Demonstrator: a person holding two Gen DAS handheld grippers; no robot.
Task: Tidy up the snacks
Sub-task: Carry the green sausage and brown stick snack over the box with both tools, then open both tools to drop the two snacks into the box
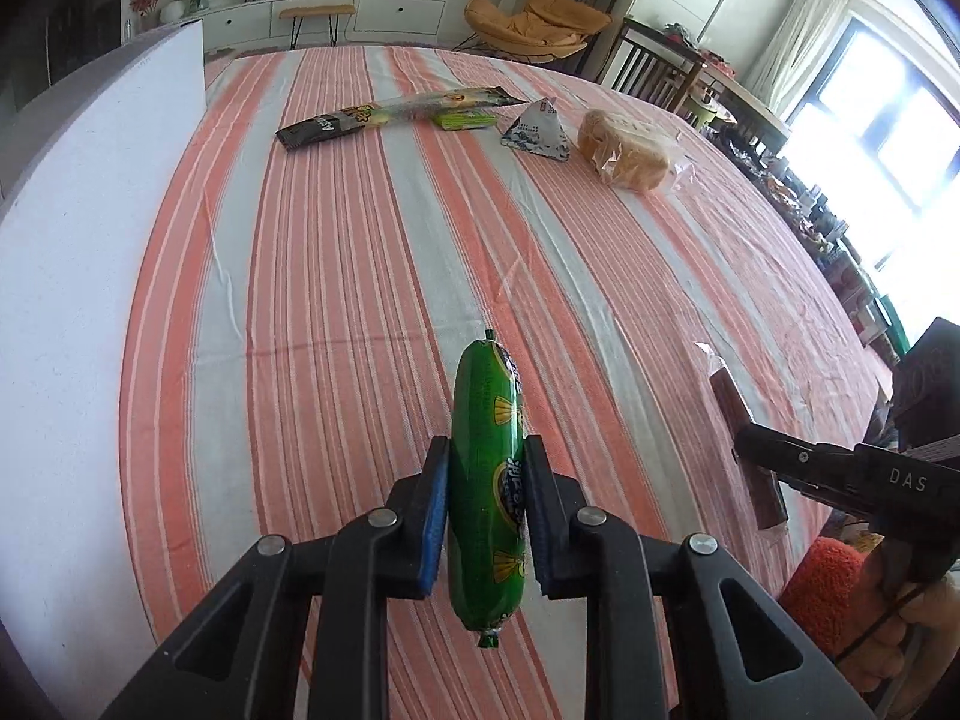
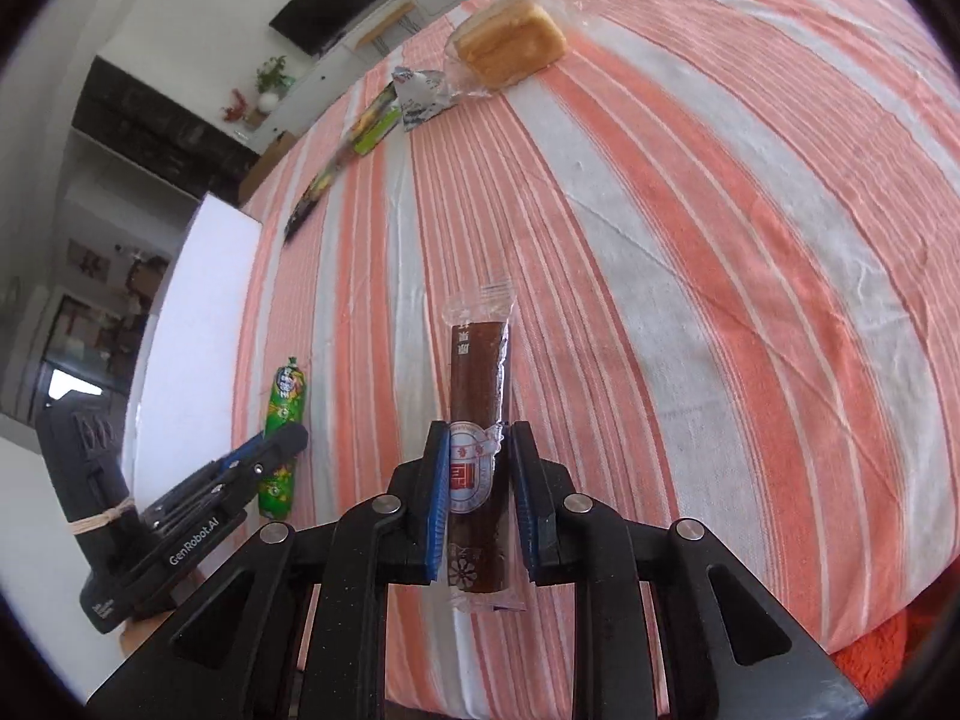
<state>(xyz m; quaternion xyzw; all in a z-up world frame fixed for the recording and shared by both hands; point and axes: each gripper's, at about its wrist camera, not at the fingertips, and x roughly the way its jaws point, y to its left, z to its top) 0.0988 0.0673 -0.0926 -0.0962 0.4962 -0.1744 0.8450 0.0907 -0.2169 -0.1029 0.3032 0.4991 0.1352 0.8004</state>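
While clamped mid-length: left gripper (image 1: 486,504) grasping sausage (image 1: 487,480), frame centre; right gripper (image 2: 478,501) grasping bar (image 2: 477,420) (light, slippery film, likely soft).

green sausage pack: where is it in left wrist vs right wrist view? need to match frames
Left wrist view: the green sausage sits bottom centre, clamped between the left tool's blue pads, pointing away up the striped cloth.
Right wrist view: the same green sausage is at lower left, partly hidden by the left tool gripping it.
Shared landmark: the bagged bread, far right in the left view, top centre in the right.
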